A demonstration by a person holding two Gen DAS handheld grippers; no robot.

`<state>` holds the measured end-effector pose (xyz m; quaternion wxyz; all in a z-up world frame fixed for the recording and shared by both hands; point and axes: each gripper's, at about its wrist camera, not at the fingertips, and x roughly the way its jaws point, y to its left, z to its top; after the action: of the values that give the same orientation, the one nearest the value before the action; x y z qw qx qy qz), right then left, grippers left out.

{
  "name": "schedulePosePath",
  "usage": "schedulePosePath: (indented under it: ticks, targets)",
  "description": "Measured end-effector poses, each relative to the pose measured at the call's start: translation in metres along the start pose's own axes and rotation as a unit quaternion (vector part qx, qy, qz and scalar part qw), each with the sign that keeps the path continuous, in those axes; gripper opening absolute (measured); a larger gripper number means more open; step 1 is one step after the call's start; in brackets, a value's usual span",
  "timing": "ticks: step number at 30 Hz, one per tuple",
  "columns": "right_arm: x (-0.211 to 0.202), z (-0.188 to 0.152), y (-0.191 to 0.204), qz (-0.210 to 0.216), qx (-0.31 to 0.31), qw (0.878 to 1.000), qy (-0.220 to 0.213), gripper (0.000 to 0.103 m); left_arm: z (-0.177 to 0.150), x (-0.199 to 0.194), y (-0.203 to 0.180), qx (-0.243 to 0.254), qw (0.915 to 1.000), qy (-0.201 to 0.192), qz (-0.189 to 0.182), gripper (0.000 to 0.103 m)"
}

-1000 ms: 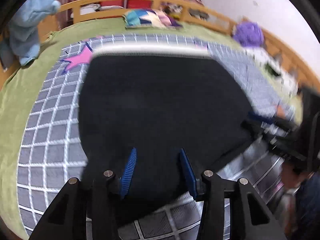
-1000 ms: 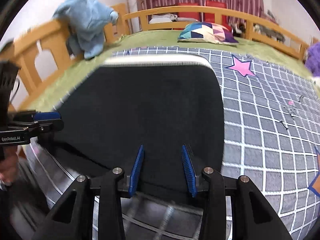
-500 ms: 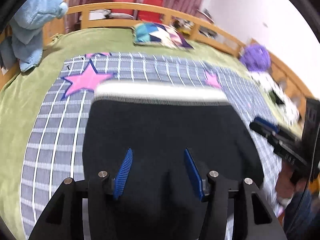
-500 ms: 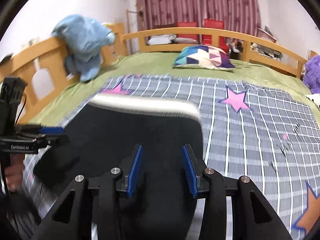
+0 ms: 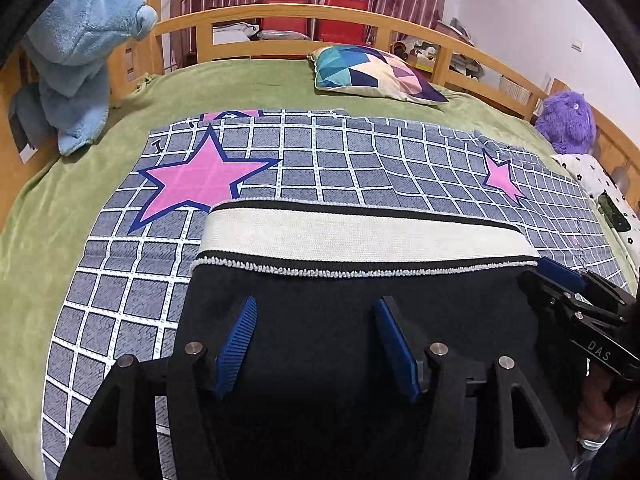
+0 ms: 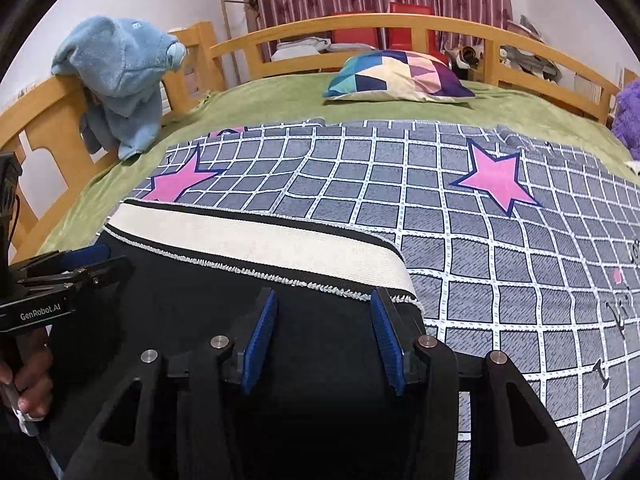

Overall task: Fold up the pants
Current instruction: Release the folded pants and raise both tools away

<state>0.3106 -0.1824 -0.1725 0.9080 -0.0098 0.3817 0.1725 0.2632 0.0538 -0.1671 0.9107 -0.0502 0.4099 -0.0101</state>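
since the earlier frame both the left gripper (image 5: 314, 344) and right gripper (image 6: 324, 342) drew back over the black pants (image 5: 360, 320), jaws opening, gripping nothing, waistband (image 5: 360, 236) ahead of fingertips.

Black pants (image 6: 320, 340) with white waistband (image 6: 256, 246) on checked blanket (image 6: 500, 264), right gripper (image 6: 322, 336) jaws opening above them, left gripper (image 6: 86, 264) alongside.

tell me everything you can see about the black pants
The black pants look like a soft knit, with a wide cream waistband edged in black and white stitching. They lie flat on the grey checked star-print sheet, waistband toward the pillow end. No pad presses on them.
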Motion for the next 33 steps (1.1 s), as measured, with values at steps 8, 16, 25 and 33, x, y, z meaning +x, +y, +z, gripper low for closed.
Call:
schedulePosePath:
  ticks: [8,16,25,33]
  targets:
    - [-0.02,-0.014,0.006,-0.032,0.01,0.999,0.001,0.047,-0.03,-0.018,0.008,-0.016,0.9982,0.043,0.039,0.061]
    - [-0.089,-0.079,0.027,-0.047,0.0,0.999,0.015,0.048,-0.107,-0.092,-0.003,0.005,0.998,0.037,0.05,0.065]
    - [-0.225,-0.123,0.049,-0.069,0.027,0.997,-0.029,0.063,-0.137,-0.224,-0.03,-0.013,0.9997,-0.016,0.009,0.073]
    - [-0.323,-0.13,0.071,-0.085,0.034,0.993,-0.081,0.08,-0.15,-0.31,-0.056,-0.005,0.9958,-0.084,0.035,0.089]
